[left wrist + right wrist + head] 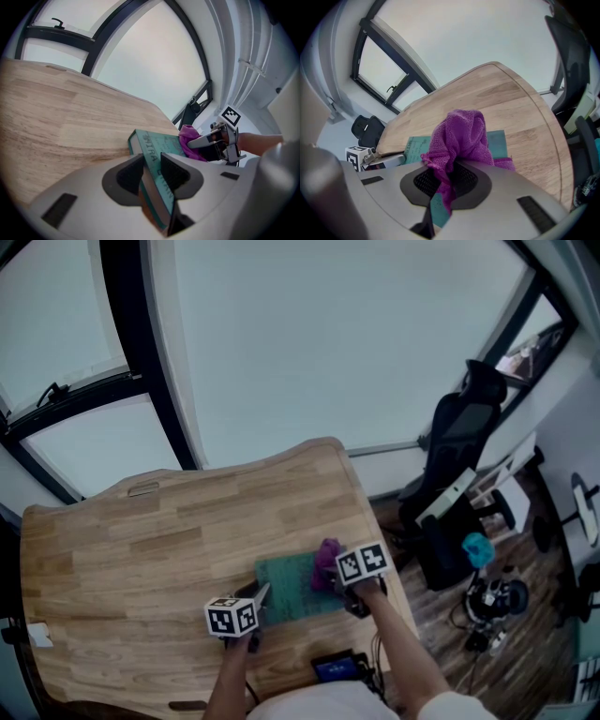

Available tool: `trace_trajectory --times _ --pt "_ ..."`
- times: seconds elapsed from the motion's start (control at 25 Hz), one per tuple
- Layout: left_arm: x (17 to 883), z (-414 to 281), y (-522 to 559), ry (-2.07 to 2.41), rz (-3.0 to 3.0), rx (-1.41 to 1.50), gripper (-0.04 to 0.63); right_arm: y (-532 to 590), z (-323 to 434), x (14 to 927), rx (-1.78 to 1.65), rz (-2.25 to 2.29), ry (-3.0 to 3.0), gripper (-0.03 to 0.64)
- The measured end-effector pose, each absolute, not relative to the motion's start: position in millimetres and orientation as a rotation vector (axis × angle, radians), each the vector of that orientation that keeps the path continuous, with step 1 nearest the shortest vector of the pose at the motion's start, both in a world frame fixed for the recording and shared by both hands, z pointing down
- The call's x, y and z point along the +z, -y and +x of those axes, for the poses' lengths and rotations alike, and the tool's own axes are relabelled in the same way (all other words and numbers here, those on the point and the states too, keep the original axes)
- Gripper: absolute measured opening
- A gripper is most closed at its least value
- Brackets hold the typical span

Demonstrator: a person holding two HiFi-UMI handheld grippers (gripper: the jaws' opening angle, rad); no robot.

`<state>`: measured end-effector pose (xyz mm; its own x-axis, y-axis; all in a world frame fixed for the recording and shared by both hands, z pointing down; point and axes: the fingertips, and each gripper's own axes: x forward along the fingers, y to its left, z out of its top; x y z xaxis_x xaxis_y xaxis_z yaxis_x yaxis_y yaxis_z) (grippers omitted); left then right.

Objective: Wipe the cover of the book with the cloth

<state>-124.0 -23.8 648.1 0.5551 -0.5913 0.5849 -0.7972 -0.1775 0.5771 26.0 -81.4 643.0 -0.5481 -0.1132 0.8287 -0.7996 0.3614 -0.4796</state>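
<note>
A teal book (292,589) lies flat near the front right of the wooden table (141,540). My left gripper (257,600) is shut on the book's near left edge; in the left gripper view the book (157,145) runs between the two pads. A bunched purple cloth (325,561) rests on the book's right part, with my right gripper (333,576) shut on it. The right gripper view has the cloth (459,138) rising out of the jaws above the book's cover (499,144). From the left gripper view, the cloth (190,139) hides the book's far corner.
The table's curved right edge (380,540) runs close to the book. A black office chair (459,456) and floor clutter (492,596) stand beyond it. A small dark device (335,668) sits at the front edge. Large windows (309,343) lie behind the table.
</note>
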Motion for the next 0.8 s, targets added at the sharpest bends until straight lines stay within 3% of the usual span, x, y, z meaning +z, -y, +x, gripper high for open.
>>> trace_trajectory --times 0.8 --pt "647.6 -123.7 23.9 1.125 1.878 0.282 0.115 73.2 3.2 642.6 1.149 0.718 1.89 0.04"
